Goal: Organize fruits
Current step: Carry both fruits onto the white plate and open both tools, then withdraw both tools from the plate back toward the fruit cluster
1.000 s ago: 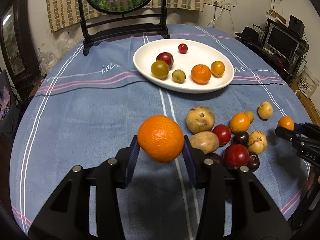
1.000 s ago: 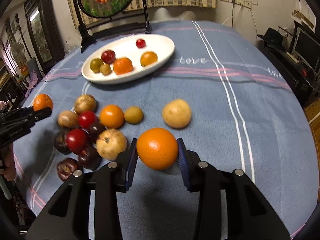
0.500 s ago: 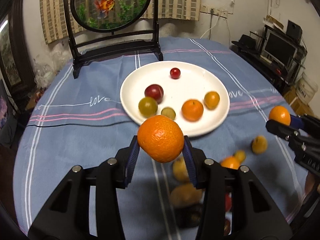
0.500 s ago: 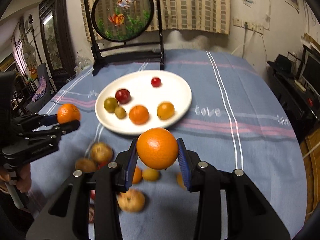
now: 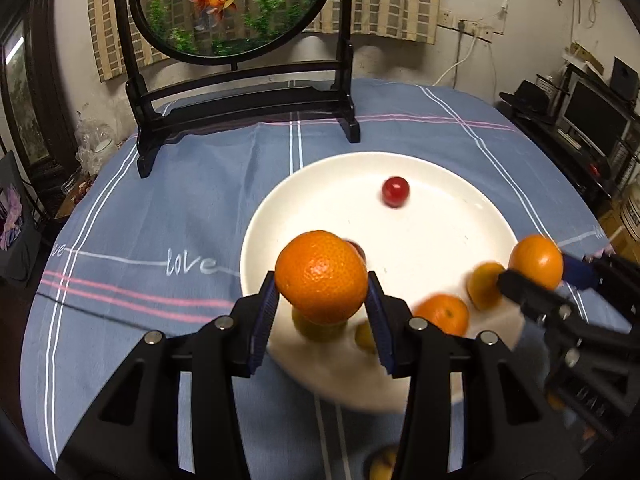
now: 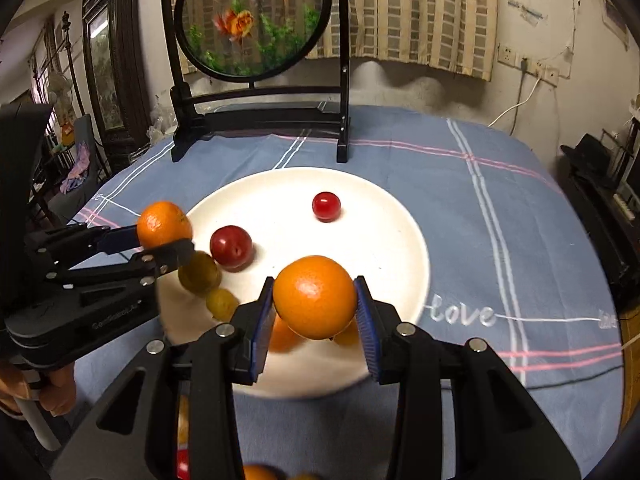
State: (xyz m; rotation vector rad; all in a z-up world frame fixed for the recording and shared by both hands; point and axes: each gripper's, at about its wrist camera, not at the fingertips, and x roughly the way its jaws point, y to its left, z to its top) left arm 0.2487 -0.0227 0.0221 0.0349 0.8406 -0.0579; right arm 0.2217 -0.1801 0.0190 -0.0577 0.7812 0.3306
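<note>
On a round table covered by a blue cloth (image 5: 160, 208) with white and pink stripes stands a black-framed round goldfish screen (image 5: 236, 12) at the far edge. Nearer sits a large white plate (image 6: 384, 248). Above the plate's near-left rim, the left gripper (image 5: 322, 304) is closed on a big orange (image 5: 322, 276), its blue pads pressed against both sides. Above the plate's near edge, the right gripper (image 6: 316, 312) is clamped the same way on a second orange (image 6: 316, 296). Both oranges hang in the air, clear of the plate. On the plate lie 1 dark red plum (image 6: 231, 247) left of centre, 1 olive-green fruit (image 6: 200, 274) just beside it, 1 smaller yellow-green fruit (image 6: 221, 304) nearer still, and 1 small red cherry tomato (image 6: 326, 206) alone toward the far side. More orange fruits on the plate are partly hidden behind the right gripper.
</note>
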